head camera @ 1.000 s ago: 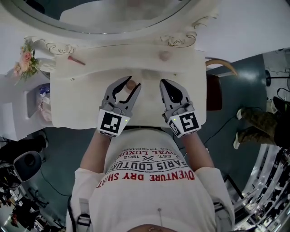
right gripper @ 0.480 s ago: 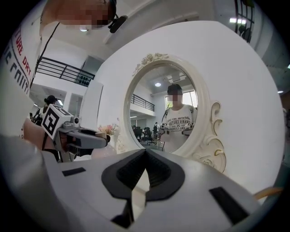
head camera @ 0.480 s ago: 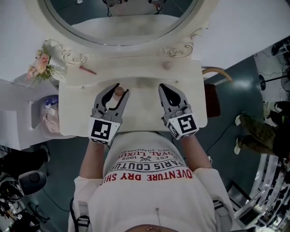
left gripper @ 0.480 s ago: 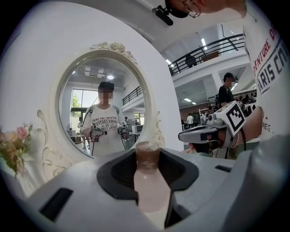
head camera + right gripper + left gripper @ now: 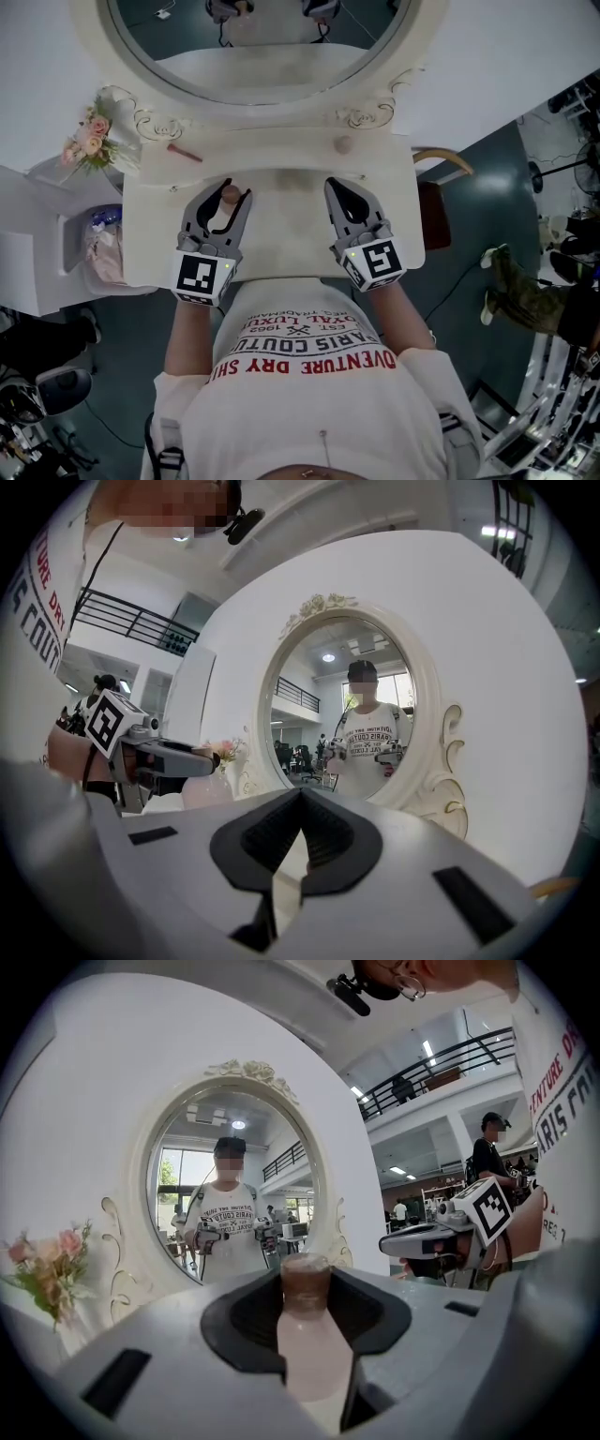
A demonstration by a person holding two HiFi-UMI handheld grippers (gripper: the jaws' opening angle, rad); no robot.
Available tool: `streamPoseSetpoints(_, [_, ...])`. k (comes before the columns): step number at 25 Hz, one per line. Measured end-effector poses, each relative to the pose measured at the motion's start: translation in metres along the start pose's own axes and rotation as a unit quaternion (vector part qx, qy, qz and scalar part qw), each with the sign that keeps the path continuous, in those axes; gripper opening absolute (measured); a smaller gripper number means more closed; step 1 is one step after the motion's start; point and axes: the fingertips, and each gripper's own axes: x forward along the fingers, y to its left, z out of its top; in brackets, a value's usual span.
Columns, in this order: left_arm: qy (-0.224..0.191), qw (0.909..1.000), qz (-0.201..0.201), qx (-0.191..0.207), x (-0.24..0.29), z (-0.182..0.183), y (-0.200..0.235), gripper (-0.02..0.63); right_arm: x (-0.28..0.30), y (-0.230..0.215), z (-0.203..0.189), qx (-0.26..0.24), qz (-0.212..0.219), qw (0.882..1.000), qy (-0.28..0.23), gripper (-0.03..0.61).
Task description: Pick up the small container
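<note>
A reddish stick [image 5: 184, 152] lies on the cream dressing table [image 5: 291, 246] below an oval mirror [image 5: 262, 37], pink flowers [image 5: 89, 136] beside.

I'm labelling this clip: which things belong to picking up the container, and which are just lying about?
In the job: container; left gripper, shut on it.
Lying about: flowers; pink stick; small round object; mirror; right gripper, shut and empty.

Open tabletop [image 5: 291, 202] ahead, mirror frame [image 5: 361, 114] close behind it
</note>
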Motion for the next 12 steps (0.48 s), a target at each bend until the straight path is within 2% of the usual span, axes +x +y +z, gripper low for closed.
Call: streamPoseSetpoints(12, [-0.002,1.0,0.006,-0.004,0.0078,-0.0063,0.0078,0.146,0.0085,-0.0021,0.002,-0.013,0.003,1.0,-0.003,-0.002])
